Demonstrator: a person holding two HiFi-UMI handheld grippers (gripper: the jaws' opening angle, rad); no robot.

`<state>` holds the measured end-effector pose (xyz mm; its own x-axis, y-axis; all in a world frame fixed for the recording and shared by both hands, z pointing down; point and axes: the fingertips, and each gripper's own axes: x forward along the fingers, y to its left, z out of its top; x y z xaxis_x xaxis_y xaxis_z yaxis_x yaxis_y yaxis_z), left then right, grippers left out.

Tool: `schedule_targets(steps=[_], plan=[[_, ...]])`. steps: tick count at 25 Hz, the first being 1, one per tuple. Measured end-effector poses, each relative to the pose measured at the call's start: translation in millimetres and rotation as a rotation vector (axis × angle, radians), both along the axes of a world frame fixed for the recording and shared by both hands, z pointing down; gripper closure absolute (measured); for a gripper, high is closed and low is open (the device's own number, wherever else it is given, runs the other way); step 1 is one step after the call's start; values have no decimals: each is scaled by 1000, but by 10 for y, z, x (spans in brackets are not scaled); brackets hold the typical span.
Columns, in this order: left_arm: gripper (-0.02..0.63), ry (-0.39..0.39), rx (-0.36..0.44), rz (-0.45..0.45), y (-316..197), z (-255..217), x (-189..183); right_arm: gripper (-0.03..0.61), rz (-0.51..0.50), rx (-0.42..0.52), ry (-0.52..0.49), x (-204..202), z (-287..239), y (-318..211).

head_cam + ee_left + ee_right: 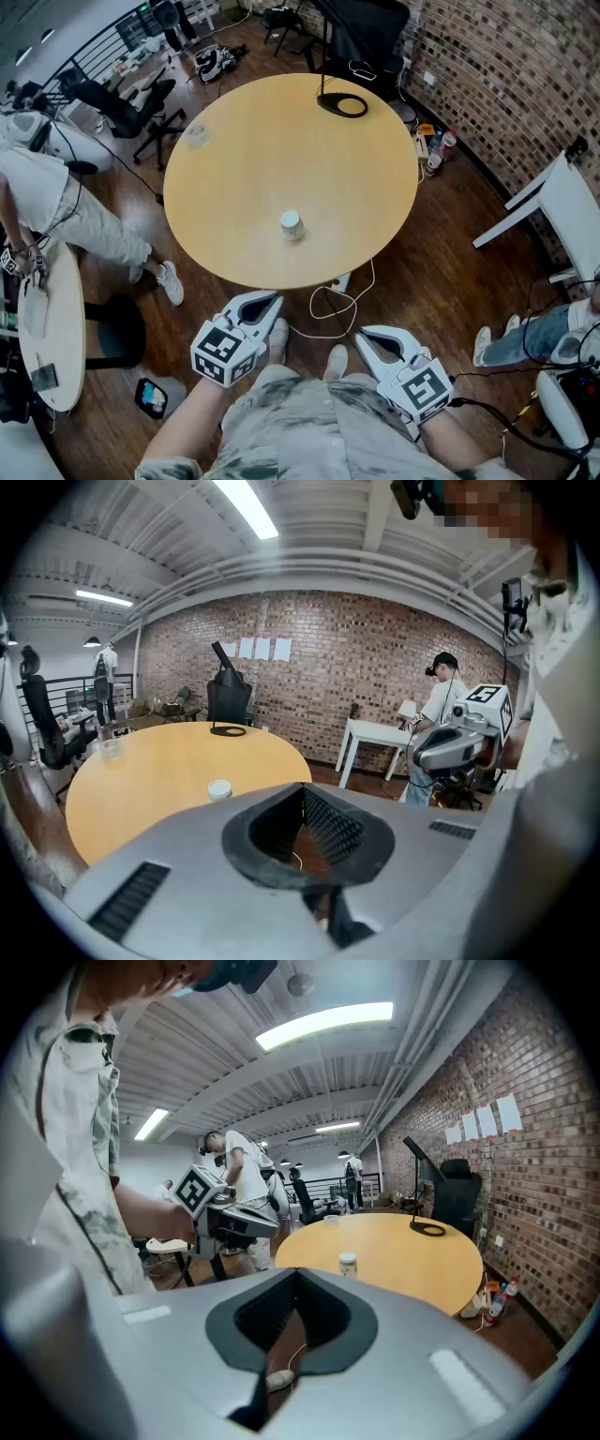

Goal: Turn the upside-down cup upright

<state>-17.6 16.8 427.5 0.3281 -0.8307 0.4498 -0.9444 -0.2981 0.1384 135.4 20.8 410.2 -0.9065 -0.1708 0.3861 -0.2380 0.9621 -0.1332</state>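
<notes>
A small white cup (292,225) stands upside-down on the round wooden table (253,169), near its front edge. The same cup (219,789) shows left of the jaws in the left gripper view, and the cup (348,1263) lies just right of the jaws in the right gripper view. My left gripper (272,300) hangs short of the table's front edge, its jaws shut on nothing. My right gripper (361,334) is lower and to the right, over the floor, also shut and empty. Both are well apart from the cup.
A clear cup (196,134) sits at the table's far left, and a black ring-shaped stand base (343,105) at the far side. White cables (333,305) lie on the floor under the front edge. Office chairs (122,108) and a person (56,206) are left, a white table (553,202) right.
</notes>
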Motion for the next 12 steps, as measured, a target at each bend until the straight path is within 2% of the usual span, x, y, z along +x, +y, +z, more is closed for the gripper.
schedule_targets(steps=[2,3,4,8,12], plan=[[587,23,-38,15,-86,140,-54,577,11,-22,15,2,39,-27],[495,24,-56,24,-149,204,-94,577,19,-28,21,1,59,-54],[448,15,-71,34,-229,263,-148,577,30,-28,25,-2,76,-89],[387,-78,-135,101,-629,508,-440,577,97,-27,36,-67,104,-225],[353,-186,-215,182,-1057,751,-734,577,169,-31,54,-184,101,-361]])
